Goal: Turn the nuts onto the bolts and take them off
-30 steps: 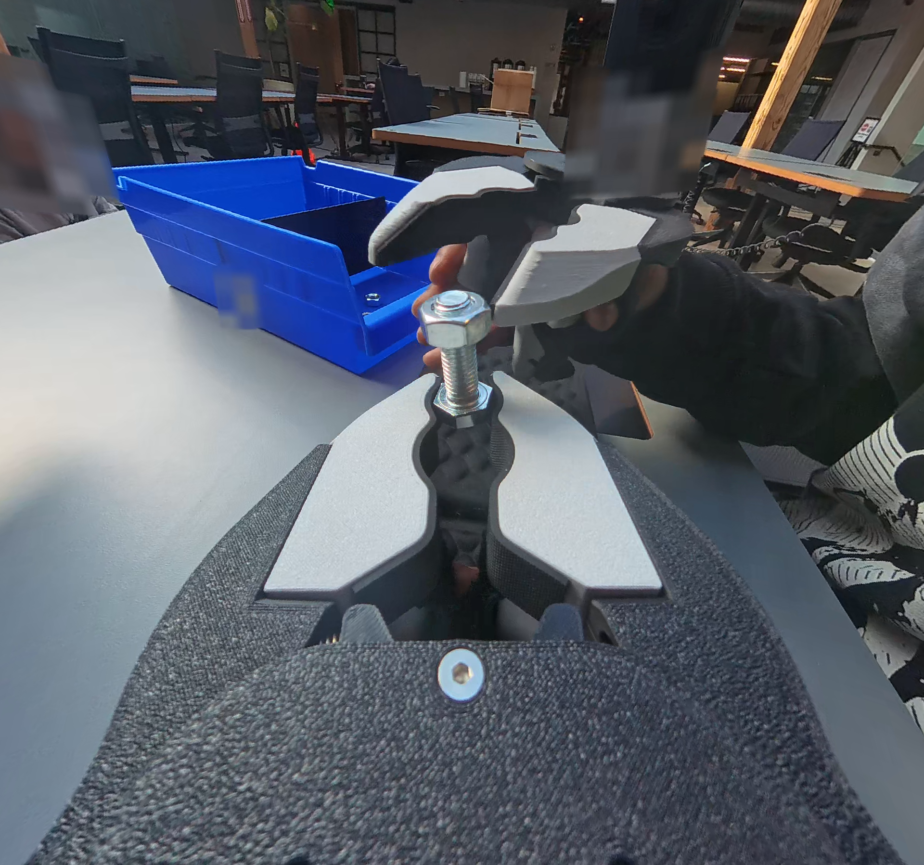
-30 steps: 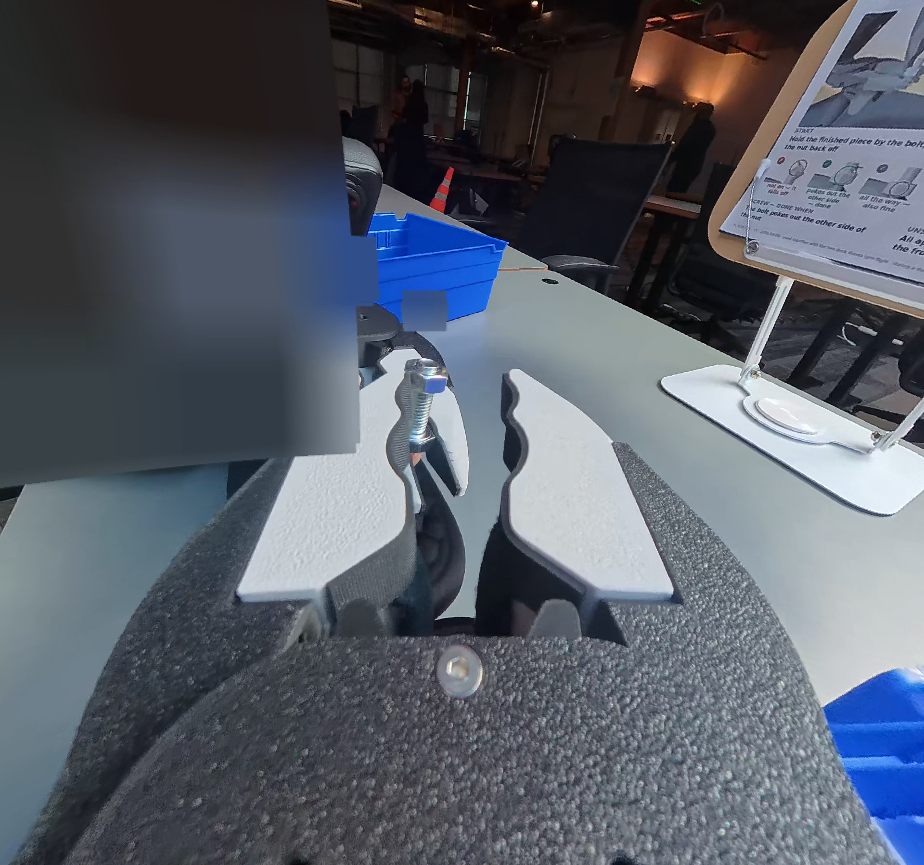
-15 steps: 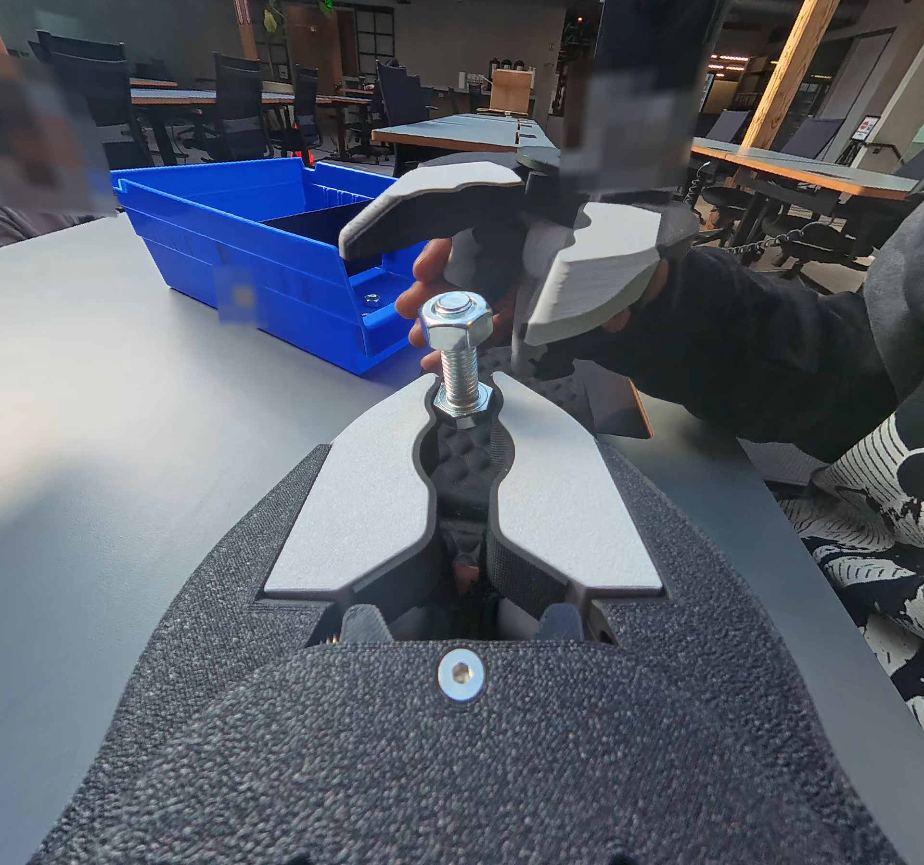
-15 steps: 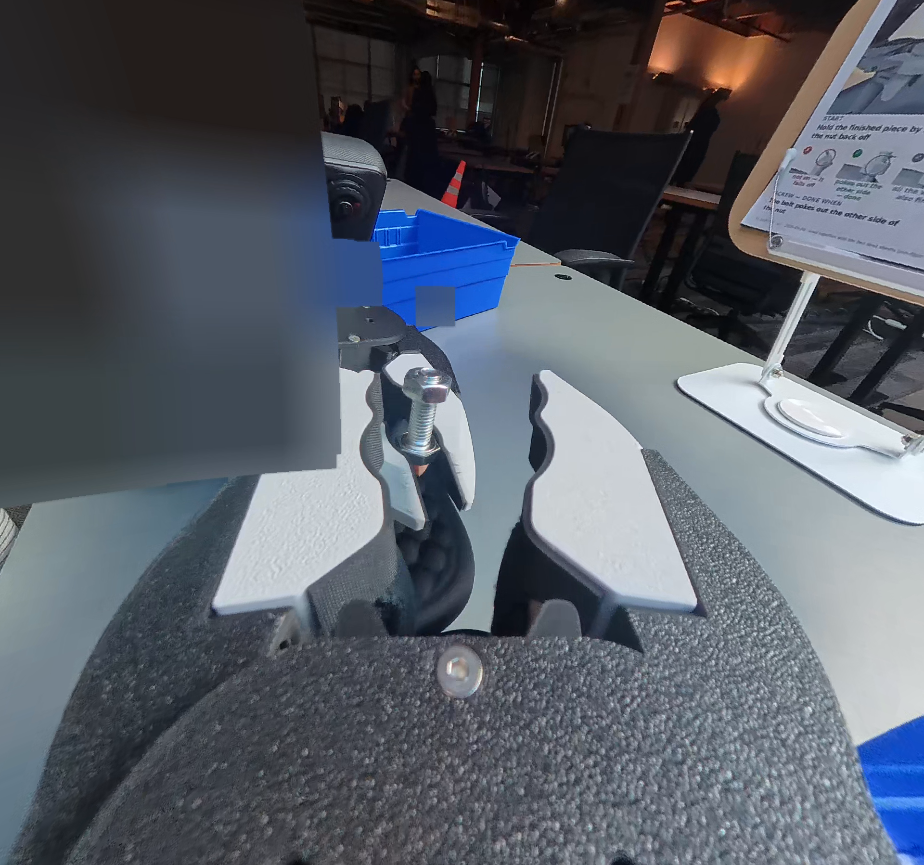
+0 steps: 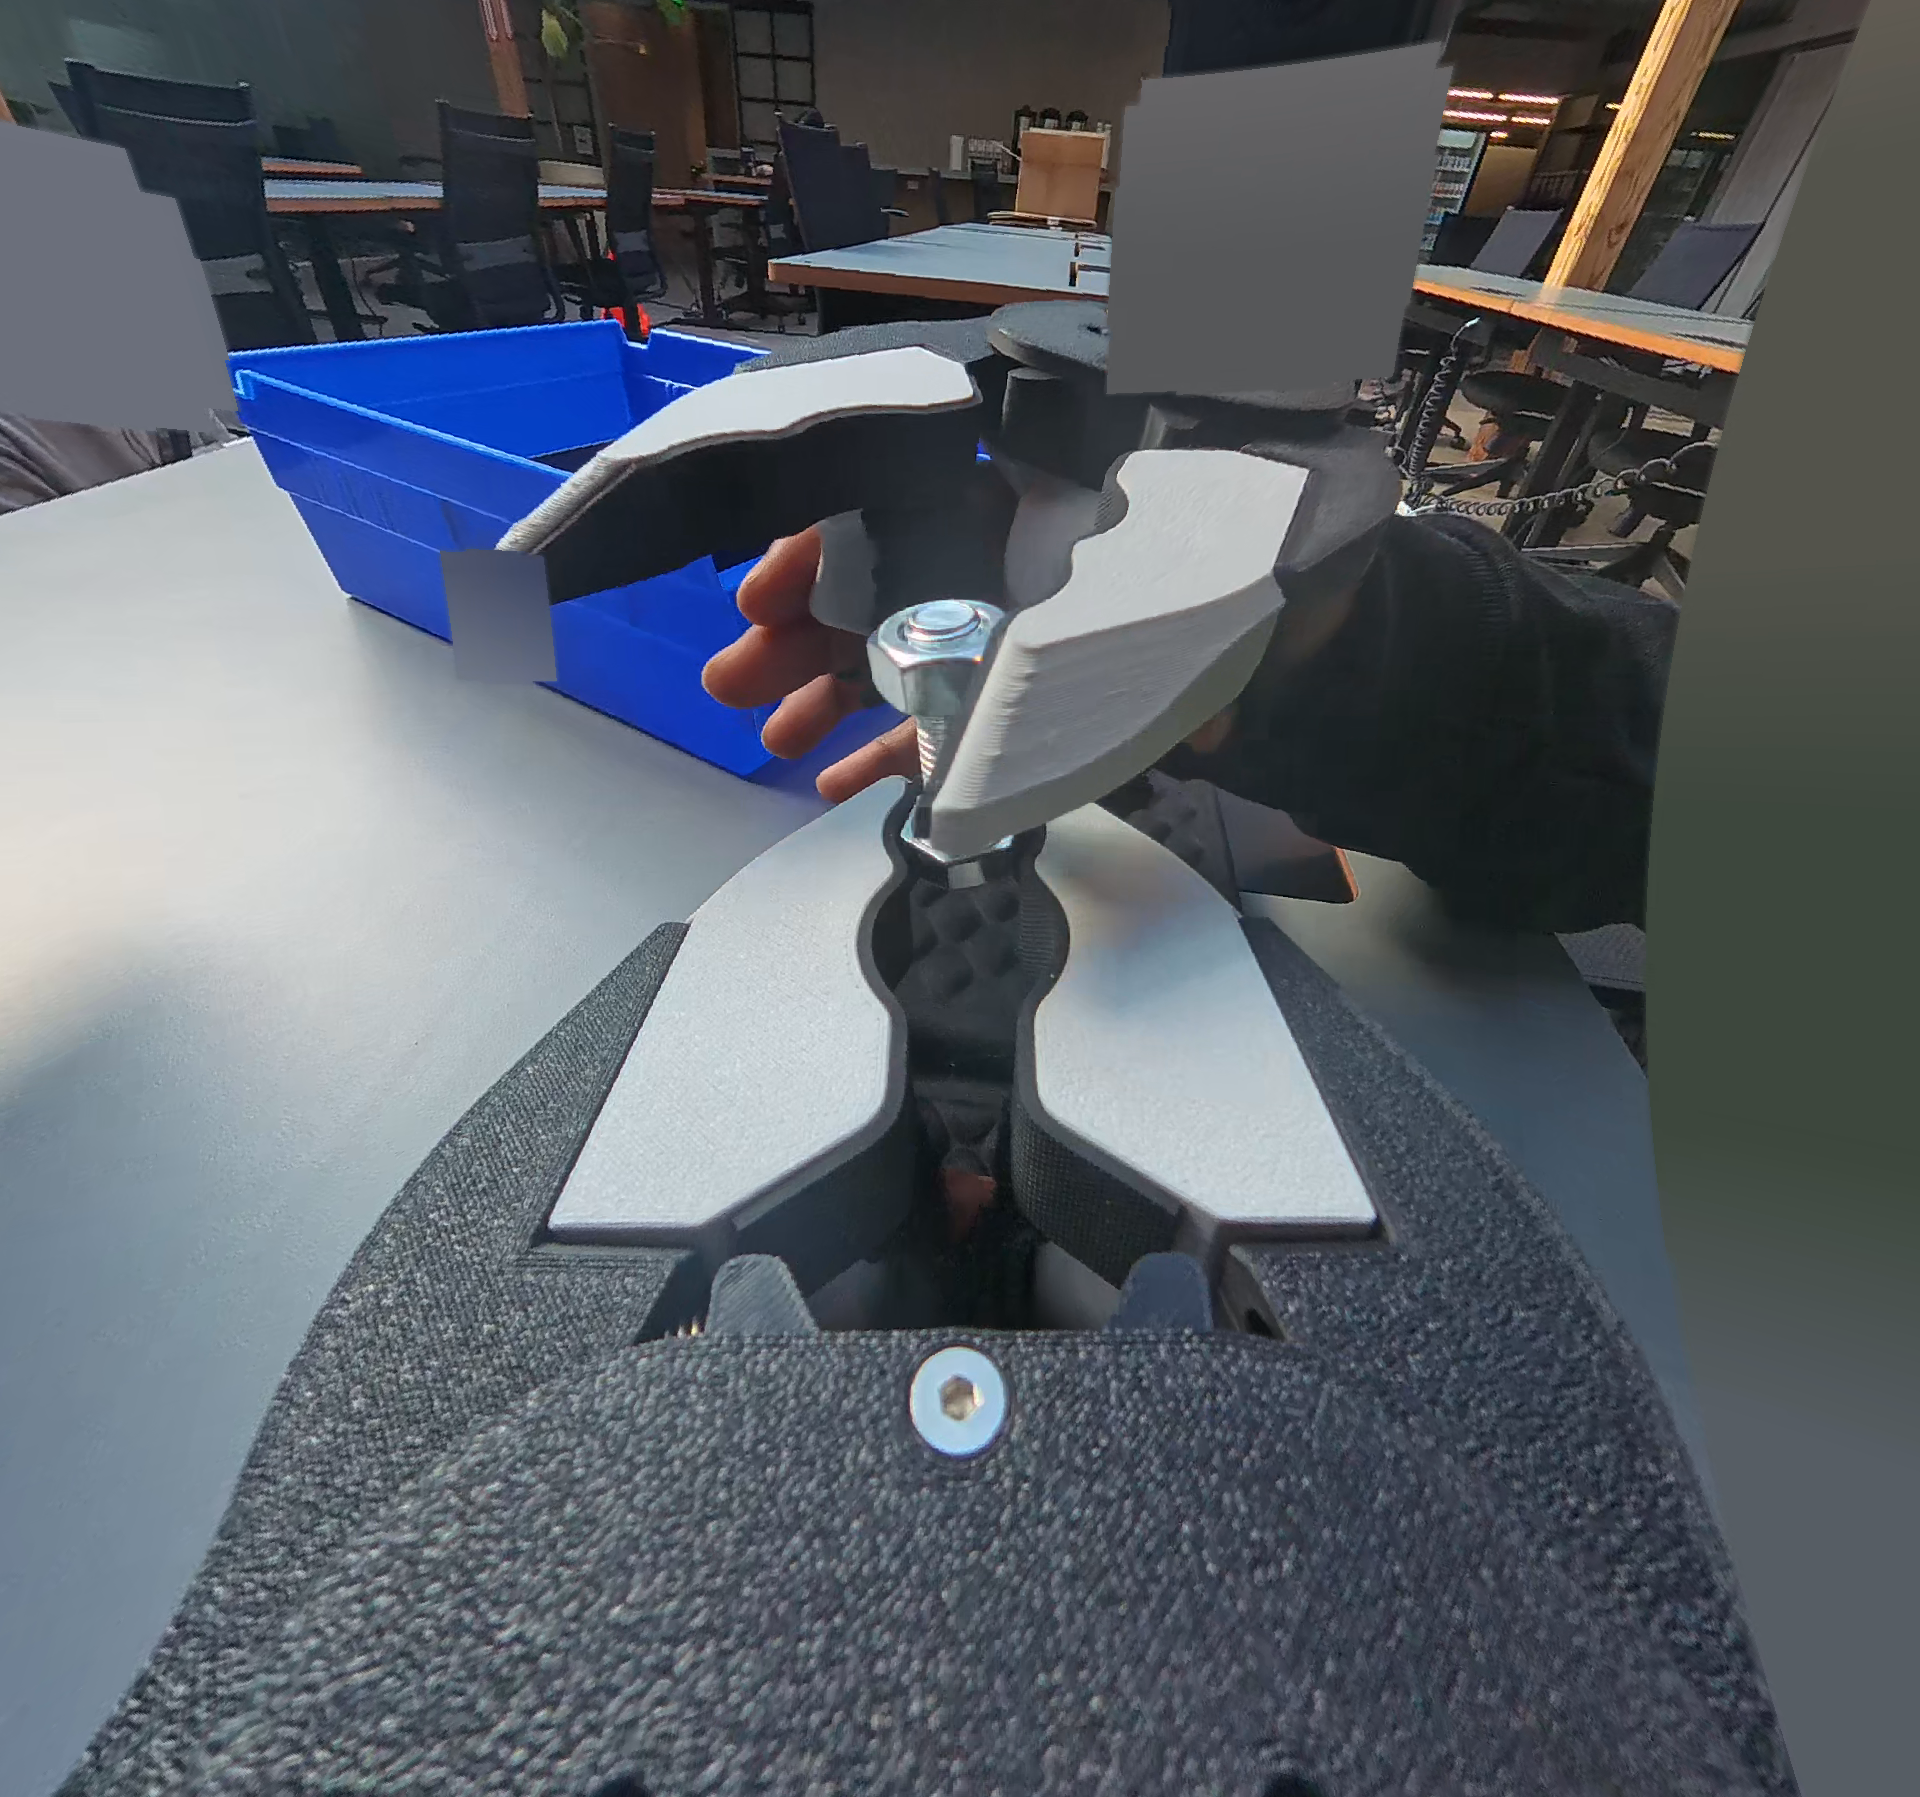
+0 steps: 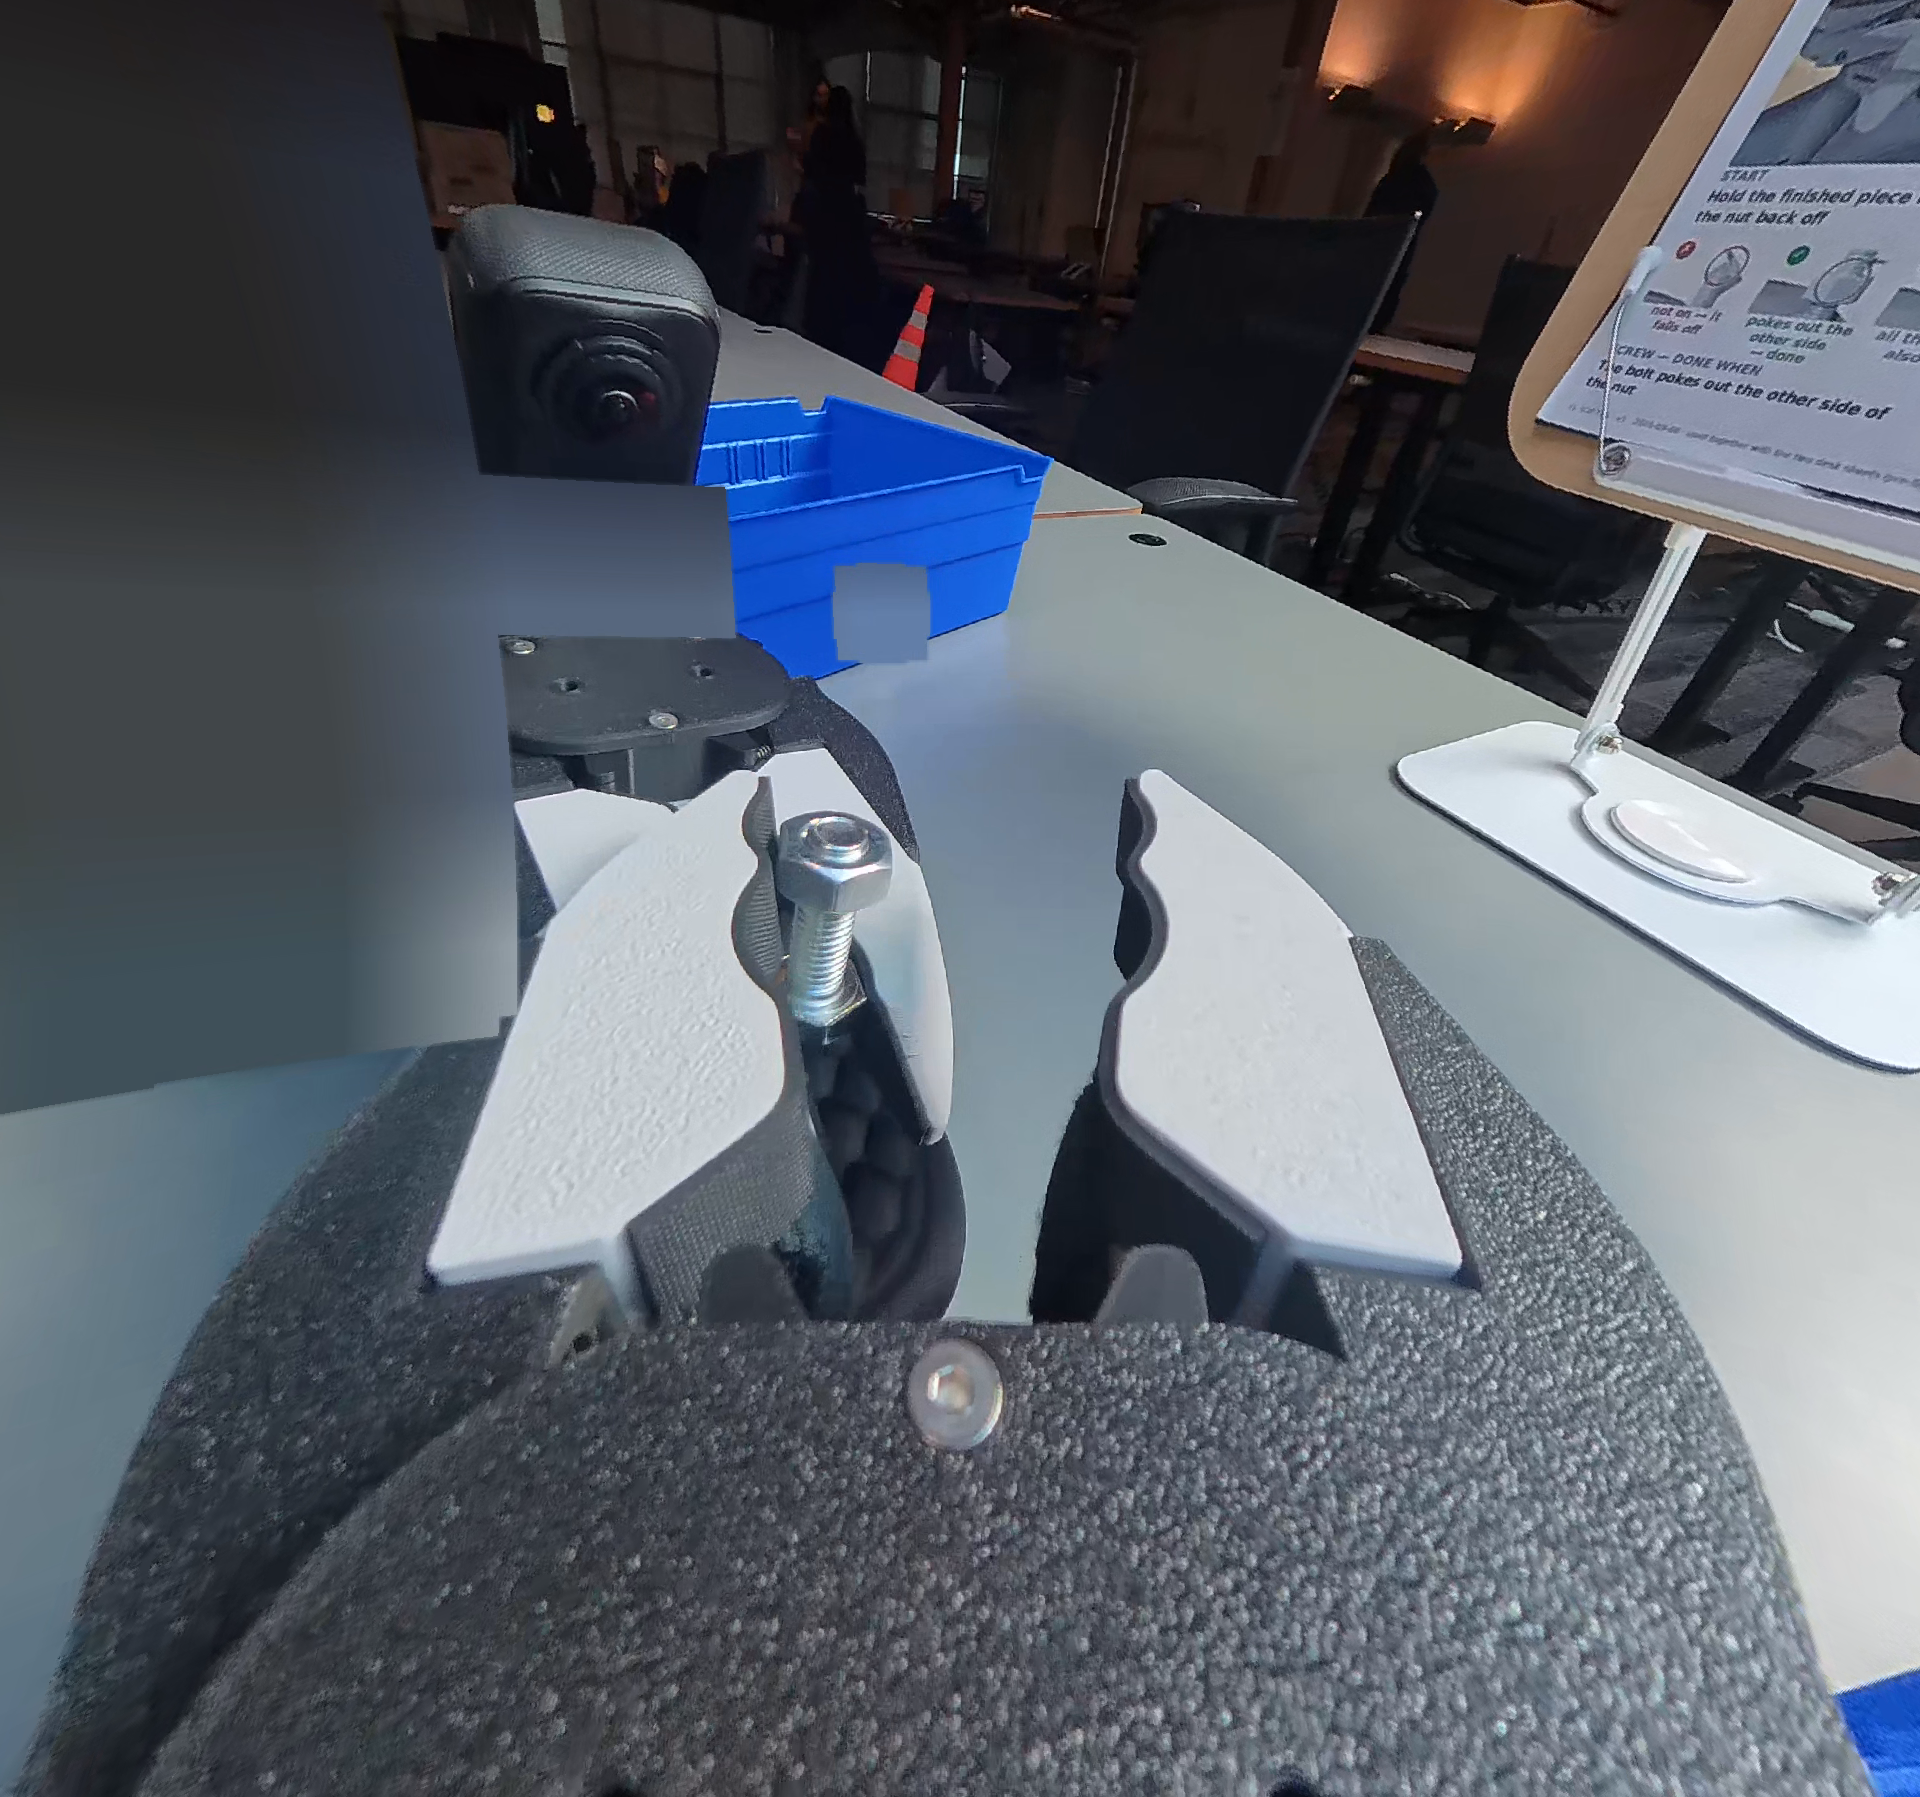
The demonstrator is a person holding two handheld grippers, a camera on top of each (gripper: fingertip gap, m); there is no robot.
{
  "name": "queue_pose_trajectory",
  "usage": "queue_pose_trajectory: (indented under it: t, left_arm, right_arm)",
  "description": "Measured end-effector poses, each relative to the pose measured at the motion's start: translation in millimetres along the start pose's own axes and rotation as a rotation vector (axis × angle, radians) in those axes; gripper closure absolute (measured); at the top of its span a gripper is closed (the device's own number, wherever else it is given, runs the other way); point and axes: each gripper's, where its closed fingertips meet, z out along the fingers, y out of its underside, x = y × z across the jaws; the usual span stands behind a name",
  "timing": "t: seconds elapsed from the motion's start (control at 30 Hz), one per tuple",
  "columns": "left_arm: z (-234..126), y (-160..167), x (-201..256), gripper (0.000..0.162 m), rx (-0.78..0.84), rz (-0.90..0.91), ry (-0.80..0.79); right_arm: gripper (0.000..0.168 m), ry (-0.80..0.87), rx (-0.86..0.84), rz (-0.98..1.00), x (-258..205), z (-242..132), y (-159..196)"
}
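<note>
Steel bolt [image 5: 940,677] stands upright, head on top, long axis near vertical, threads running down into a nut [image 5: 961,848] pinched at the tips of the left gripper [image 5: 961,848]. Left gripper is closed tight on that nut, fingers together around it, holding the assembly above the grey desk [image 5: 260,864].

Right gripper [image 6: 951,874] has its fingers spread wide, nothing clamped. From its own view the bolt [image 6: 826,916] sits at the left side of the gap, right against the inner edge of its left finger [image 6: 644,1009]; the other finger [image 6: 1268,1041] is well apart from it. The left wrist view shows the right gripper [image 5: 727,656] coming in from above and behind, one finger overlapping the bolt shank in front, the other stretched out toward the blue bin [image 5: 436,459]. The hand [image 5: 790,667] holding it shows behind the bolt head.

Key relation: bolt head lies inside the right gripper's gap but off-centre, hard against one finger. Judged step: right gripper about to close on the head to spin the bolt against the held nut. It probably needs to shift sideways to centre the head first, otherwise the closing fingers could push the bolt off vertical or slip off the hex flats. Whether this is tightening or loosening, cannot tell. Instruction board on a white stand [image 6: 1662,854] sits to the right, clear of the work.
</note>
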Motion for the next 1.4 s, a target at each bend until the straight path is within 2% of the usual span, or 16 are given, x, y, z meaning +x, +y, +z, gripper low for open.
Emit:
queue_pose_trajectory:
  t: [0.2, 0.53, 0.63, 0.73, 0.8, 0.93, 1.07, 1.23, 1.33, 1.4]
  left_arm:
    - [-0.7, -0.9, -0.9, 0.146, 0.008, -0.008, -0.001]
    - [-0.9, -1.1, -1.9, 0.146, 0.01, -0.012, -0.005]
    - [-0.9, -0.9, -1.7, 0.146, 0.009, -0.01, -0.004]
    - [-0.6, -0.4, -1.3, 0.146, 0.005, -0.005, -0.004]
    - [-0.8, -0.7, -1.4, 0.146, 0.007, -0.006, -0.004]
    - [-0.6, -0.4, -1.1, 0.146, 0.004, -0.003, -0.004]
    - [-0.4, 0.1, -0.7, 0.147, 0.0, 0.004, -0.004]
    - [0.0, 0.6, -0.3, 0.147, -0.004, 0.01, -0.003]
    - [-0.1, 0.7, -0.2, 0.147, -0.005, 0.011, -0.004]
    - [-0.1, 0.7, -0.4, 0.147, -0.005, 0.009, -0.003]
  right_arm:
    - [0.112, 0.002, 0.021, 0.013, -0.4, -13.0, -1.5]
    - [0.139, -0.034, 0.023, -0.014, -7.9, -27.7, -2.6]
    - [0.155, -0.02, 0.019, -0.018, -4.8, -33.3, -1.8]
    - [0.162, -0.001, 0.026, -0.011, -0.1, -38.9, -2.4]
    - [0.158, 0.006, 0.043, -0.002, 2.1, -41.2, -5.3]
    - [0.111, -0.038, 0.075, 0.065, -3.7, -32.7, -11.7]
    - [0.095, -0.036, 0.043, 0.046, -5.6, -14.6, -7.1]
    - [0.095, -0.028, 0.027, 0.053, -5.2, 2.5, -4.2]
    - [0.107, -0.014, 0.024, 0.042, -2.3, 0.7, -3.7]
    - [0.109, -0.016, 0.029, 0.043, -2.3, -3.8, -4.4]
